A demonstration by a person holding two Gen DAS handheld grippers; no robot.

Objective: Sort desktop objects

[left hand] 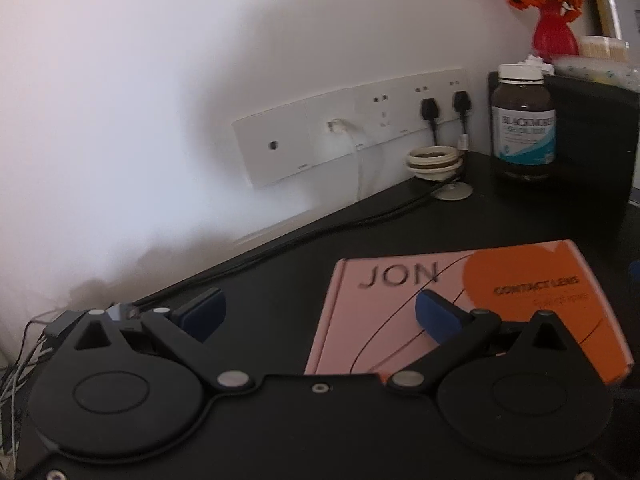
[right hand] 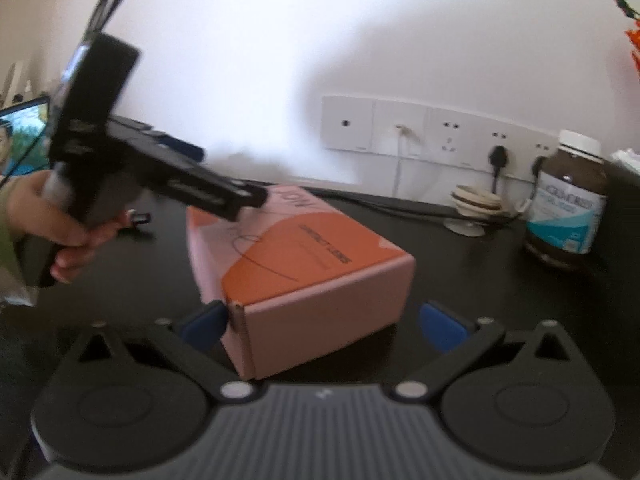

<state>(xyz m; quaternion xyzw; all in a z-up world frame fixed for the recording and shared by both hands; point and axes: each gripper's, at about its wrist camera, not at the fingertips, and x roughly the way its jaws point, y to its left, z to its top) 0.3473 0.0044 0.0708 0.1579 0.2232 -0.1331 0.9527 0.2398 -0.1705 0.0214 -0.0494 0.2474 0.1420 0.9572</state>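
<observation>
The right tool (right hand: 322,322) is spread wide and grips nothing; its blue pads flank the near corner of the box (right hand: 296,264), the left pad just beside the corner edge and the right pad apart from the box's side. The left tool (left hand: 320,312) is also released, jaws wide, hovering above the box's far end, with one pad over the lid and the other out over bare worktop (left hand: 280,280). In the right wrist view a hand (right hand: 48,224) holds the left tool by its handle, angled down towards the lid.

The box sits on the dark worktop, pink and orange, printed as contact lenses, with its lid shut. It looks like thin card: probably light, fairly stiff at the corners, but liable to dent if squeezed mid-panel. The matte sides should give fair friction. The surest hold seems to be across two opposite side walls, low and close to the edges.

Further back stand a bottle (right hand: 568,200), a lamp holder (left hand: 434,164), and wall sockets (left hand: 352,128) with cables.
</observation>
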